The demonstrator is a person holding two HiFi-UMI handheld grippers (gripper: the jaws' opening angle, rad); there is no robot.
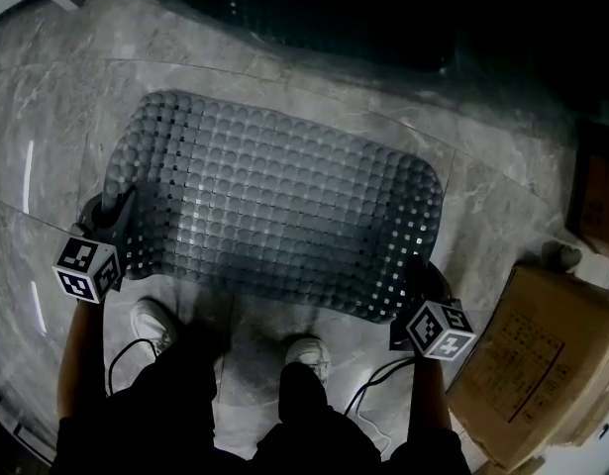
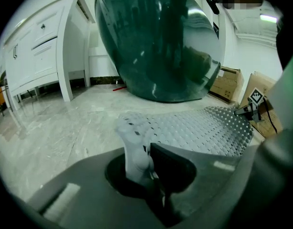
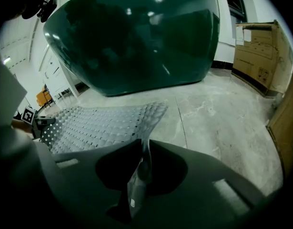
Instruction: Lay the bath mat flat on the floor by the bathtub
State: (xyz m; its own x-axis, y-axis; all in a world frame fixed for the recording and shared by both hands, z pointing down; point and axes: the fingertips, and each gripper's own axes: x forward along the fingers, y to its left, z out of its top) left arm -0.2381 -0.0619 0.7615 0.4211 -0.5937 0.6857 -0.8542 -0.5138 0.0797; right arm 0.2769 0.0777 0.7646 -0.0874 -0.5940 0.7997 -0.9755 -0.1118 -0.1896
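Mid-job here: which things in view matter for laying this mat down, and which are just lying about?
Part of the job:
bath mat
bathtub
floor
left gripper and right gripper, each clamped on a near corner of the mat

Just lying about:
cardboard box
white cabinet
cables
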